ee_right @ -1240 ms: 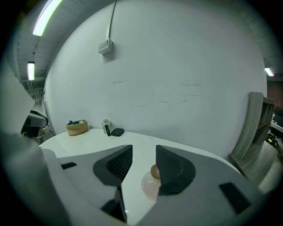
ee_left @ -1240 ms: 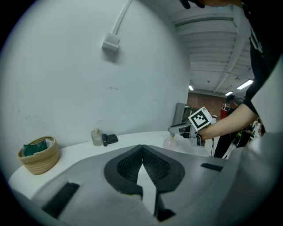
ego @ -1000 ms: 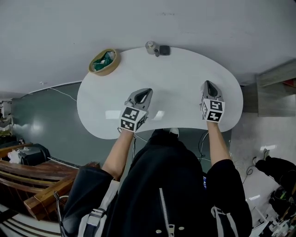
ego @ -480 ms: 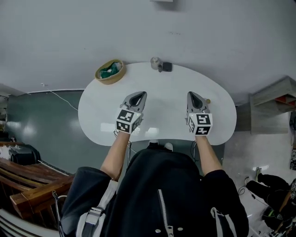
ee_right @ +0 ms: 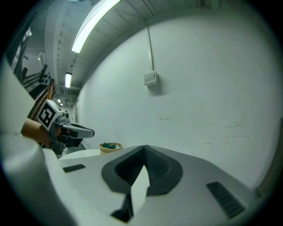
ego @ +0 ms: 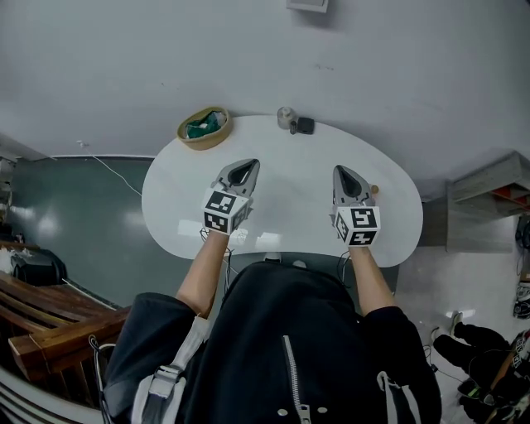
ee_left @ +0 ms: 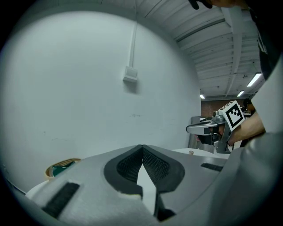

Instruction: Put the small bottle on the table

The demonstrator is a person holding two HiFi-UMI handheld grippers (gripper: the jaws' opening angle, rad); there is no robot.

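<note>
A white, bean-shaped table (ego: pixel 281 178) lies below me. At its far edge stand a small pale bottle-like thing (ego: pixel 286 117) and a dark object (ego: pixel 305 126) side by side. My left gripper (ego: pixel 248 166) hovers over the table's left half, shut, with nothing between its pads (ee_left: pixel 142 149). Over the right half, my right gripper (ego: pixel 342 171) is also shut and empty (ee_right: pixel 144 149). A tiny tan-topped object (ego: pixel 373 190) stands on the table just right of it, also seen as a tiny object (ee_left: pixel 191 152) in the left gripper view; what it is I cannot tell.
A round woven basket (ego: pixel 204 127) with green contents sits at the table's far left edge. A plain white wall with a small box (ego: pixel 307 4) rises behind the table. Wooden benches (ego: pixel 41 319) stand at the lower left, grey shelving (ego: pixel 489 195) at the right.
My right gripper has come inward to the left and the left one has shifted slightly. The head view has moved, so the table now sits lower in the frame. Both grippers stay shut.
</note>
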